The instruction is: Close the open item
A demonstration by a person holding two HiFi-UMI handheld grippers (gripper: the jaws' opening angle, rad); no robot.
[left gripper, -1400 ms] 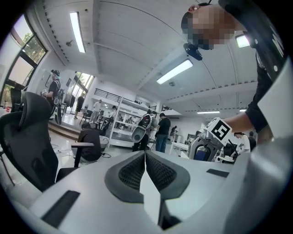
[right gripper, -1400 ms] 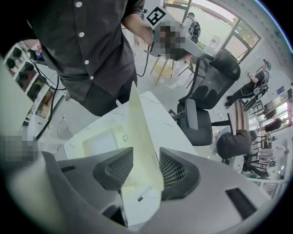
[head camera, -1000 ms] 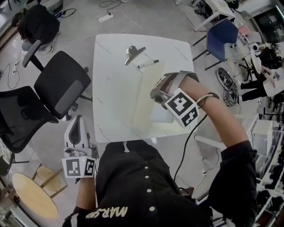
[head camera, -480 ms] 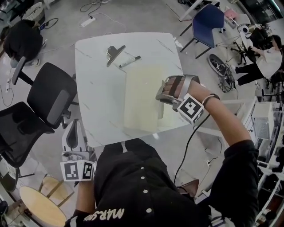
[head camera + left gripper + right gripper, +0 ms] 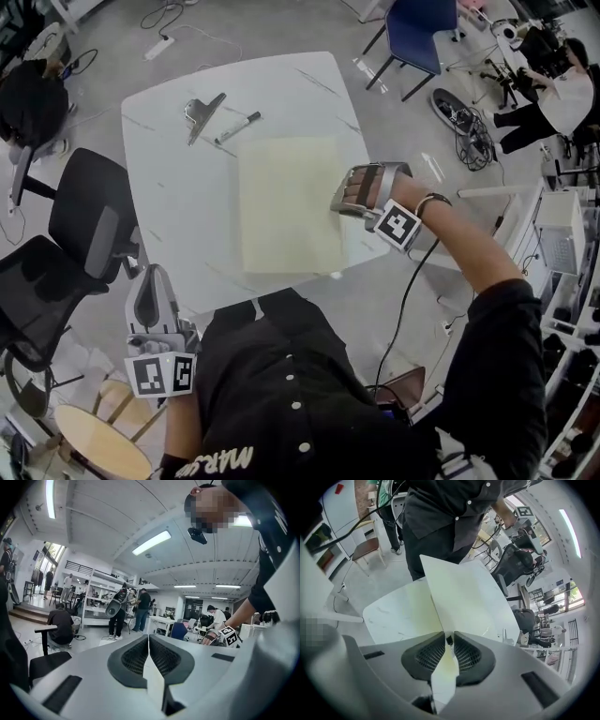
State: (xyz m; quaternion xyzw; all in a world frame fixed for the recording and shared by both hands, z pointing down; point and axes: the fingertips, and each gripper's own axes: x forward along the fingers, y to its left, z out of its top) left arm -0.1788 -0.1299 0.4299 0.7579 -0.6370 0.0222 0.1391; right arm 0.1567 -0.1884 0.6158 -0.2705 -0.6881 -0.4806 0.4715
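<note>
White table: pale yellow folder mid-table, near flat in head view. Right gripper at its right edge, jaws narrow, pinching cover, just easing apart. Risk: cover slips out early, flops askew, folder shifts. Right gripper view alone shows cover edge between pads. Left gripper off table, jaws together, empty. Binder clip, marker well apart.

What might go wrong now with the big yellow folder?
1. The right gripper pinches only the thin edge of the folder. Its jaws have just been opening a little with that edge between them, so it might slip out early.
2. The left gripper hangs shut beside the table, so nothing pins the folder and it may slide.
</note>
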